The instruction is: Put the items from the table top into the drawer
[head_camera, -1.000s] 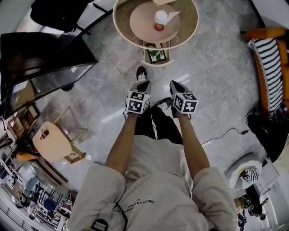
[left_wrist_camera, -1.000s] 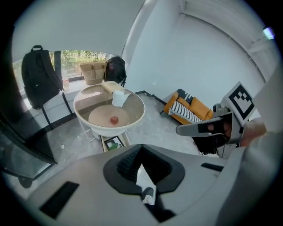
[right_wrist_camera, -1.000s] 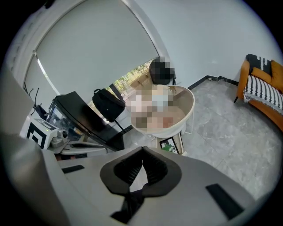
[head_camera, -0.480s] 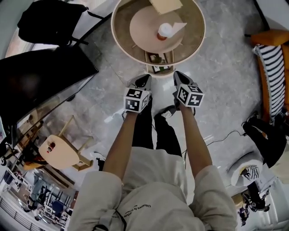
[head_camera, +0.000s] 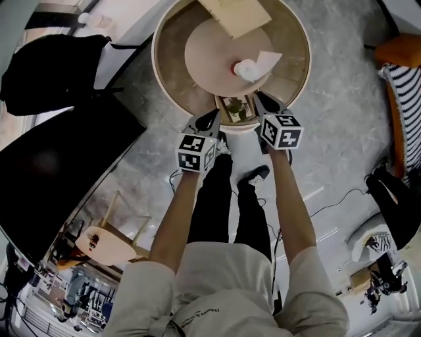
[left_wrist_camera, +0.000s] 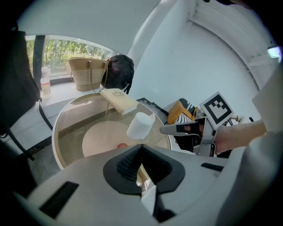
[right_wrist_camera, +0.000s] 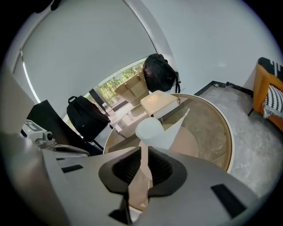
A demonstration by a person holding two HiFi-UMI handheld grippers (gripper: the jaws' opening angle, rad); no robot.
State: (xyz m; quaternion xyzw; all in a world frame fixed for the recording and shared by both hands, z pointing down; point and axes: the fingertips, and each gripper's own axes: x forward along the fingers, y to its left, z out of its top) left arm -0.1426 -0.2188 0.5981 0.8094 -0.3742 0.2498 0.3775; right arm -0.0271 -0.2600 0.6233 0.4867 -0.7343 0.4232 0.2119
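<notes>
Now round worktop (head_camera: pixel 293 66) just ahead of left fingers (head_camera: pixel 208 122) and right fingers (head_camera: pixel 263 105), both closed, empty; marble floor (head_camera: pixel 342 131); worktop farther off earlier.

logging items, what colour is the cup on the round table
The cup is white; left gripper view.

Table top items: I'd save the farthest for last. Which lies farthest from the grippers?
The flat tan box, at the far rim of the table; the white cup sits nearer, just beyond the drawer.

Box (head_camera: pixel 235 14) cut off, drawer (head_camera: pixel 235 110) contents unclear
</notes>
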